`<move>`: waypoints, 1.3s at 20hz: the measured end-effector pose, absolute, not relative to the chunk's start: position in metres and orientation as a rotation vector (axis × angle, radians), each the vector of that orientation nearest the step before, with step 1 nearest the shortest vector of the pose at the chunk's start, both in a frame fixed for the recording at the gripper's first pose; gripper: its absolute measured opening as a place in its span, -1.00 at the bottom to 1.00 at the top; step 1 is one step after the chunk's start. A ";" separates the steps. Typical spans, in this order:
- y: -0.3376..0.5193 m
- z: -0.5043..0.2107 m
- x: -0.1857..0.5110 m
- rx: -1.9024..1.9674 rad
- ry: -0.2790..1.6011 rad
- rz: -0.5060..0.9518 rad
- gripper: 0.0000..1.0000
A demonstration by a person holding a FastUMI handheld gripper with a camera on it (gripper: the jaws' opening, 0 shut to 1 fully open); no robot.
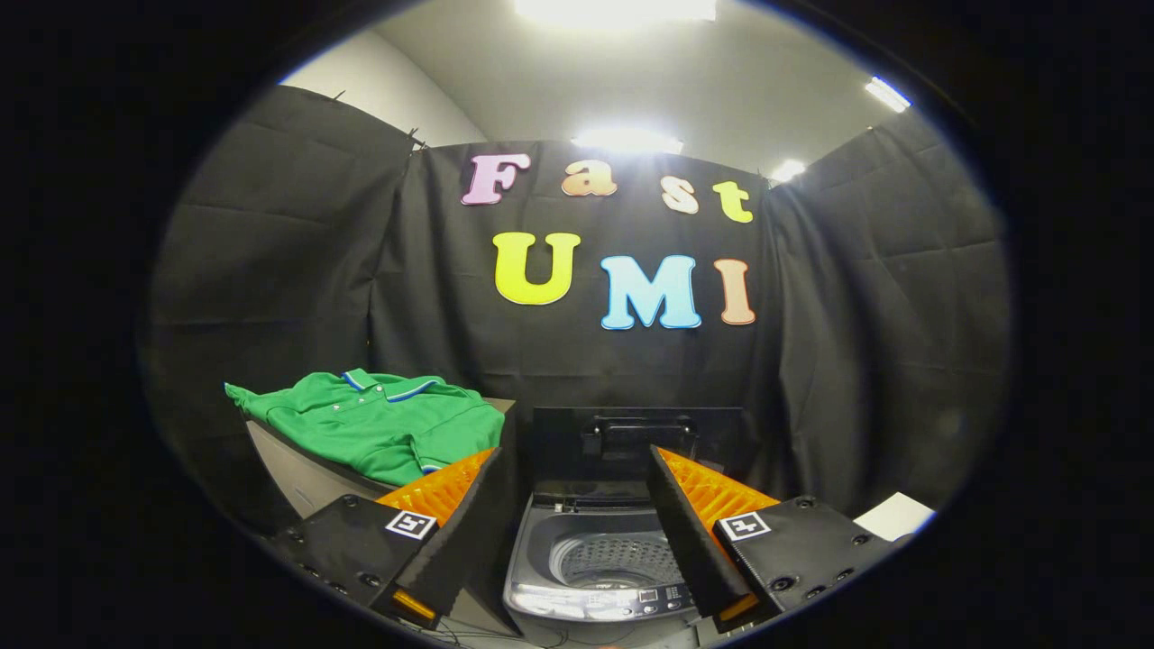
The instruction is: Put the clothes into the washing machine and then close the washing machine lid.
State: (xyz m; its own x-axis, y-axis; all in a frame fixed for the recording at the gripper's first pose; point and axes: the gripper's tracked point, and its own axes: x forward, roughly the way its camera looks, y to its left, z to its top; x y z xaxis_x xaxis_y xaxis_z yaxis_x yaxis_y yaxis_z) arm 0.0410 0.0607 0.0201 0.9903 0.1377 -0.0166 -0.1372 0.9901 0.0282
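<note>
A green polo shirt (383,424) with a blue-and-white trimmed collar lies folded on a grey surface (297,473), beyond my left finger. A top-loading washing machine (595,577) stands just ahead, seen between my fingers. Its dark lid (636,442) is raised upright at the back, and the perforated drum (618,559) looks bare. My gripper (575,464) is open, its fingers wide apart and holding nothing, hovering in front of the machine.
Black cloth walls close the booth behind and on both sides. A white sheet (894,516) lies to the right, past my right finger. The machine's control panel (599,599) runs along its near edge.
</note>
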 end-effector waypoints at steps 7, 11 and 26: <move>0.104 0.035 0.061 0.041 0.043 0.231 0.96; 0.132 0.046 0.070 0.043 0.040 0.277 0.96; 0.252 0.060 0.110 0.072 0.150 0.414 0.96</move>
State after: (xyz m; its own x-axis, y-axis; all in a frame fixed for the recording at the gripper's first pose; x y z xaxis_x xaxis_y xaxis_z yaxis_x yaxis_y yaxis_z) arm 0.1101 0.2525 0.0597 0.9045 0.4061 -0.1301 -0.3956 0.9130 0.0998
